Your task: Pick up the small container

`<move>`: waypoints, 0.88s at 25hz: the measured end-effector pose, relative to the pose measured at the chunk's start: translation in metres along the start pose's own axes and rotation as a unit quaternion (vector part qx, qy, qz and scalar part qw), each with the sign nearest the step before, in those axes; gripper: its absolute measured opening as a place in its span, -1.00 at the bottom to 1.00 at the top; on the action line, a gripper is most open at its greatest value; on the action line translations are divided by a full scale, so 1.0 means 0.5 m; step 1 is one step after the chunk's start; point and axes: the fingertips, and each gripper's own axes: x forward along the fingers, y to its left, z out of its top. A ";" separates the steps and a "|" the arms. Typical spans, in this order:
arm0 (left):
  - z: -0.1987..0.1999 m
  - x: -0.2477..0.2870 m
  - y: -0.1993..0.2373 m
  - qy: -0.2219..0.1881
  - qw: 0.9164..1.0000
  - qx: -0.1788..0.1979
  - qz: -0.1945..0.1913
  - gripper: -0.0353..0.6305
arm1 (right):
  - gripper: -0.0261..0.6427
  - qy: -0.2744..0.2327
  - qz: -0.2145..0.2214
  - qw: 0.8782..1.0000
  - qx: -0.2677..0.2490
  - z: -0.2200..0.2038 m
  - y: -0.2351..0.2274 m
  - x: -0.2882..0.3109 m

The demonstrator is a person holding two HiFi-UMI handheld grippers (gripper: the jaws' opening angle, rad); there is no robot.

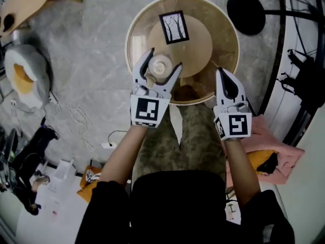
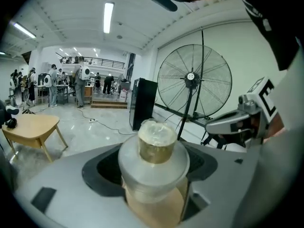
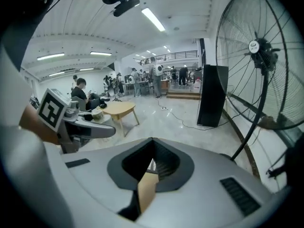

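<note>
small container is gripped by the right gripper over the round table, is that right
Not quite. The left gripper is the one shut on the small container, and the left gripper view shows it between those jaws. The right gripper has its jaws together with nothing between them. The rest holds: the container is over the round table.

Small container [image 2: 153, 160]: translucent whitish plastic jar, wide rounded shoulder, gold-coloured band round narrow neck, pale cap on top. Upright. Clamped between jaws of left claw [image 1: 163, 61], both jaws against its sides. Sits over near part of round tan worktop [image 1: 223, 39].
</note>
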 end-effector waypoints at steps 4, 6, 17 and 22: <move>0.166 -0.136 -0.051 0.017 0.999 -0.027 -0.008 0.18 | -0.86 -0.012 -0.029 0.999 0.035 0.151 0.018 -0.131; 0.227 -0.188 -0.071 0.025 0.999 -0.032 -0.016 0.18 | -0.86 -0.020 -0.045 0.997 0.057 0.210 0.023 -0.182; 0.488 -0.455 -0.110 -0.023 0.999 0.030 -0.021 0.18 | -0.86 -0.121 -0.086 0.989 0.010 0.522 0.101 -0.446; 0.512 -0.459 -0.082 -0.025 0.999 0.026 -0.018 0.18 | -0.86 -0.119 -0.096 0.988 0.000 0.555 0.092 -0.450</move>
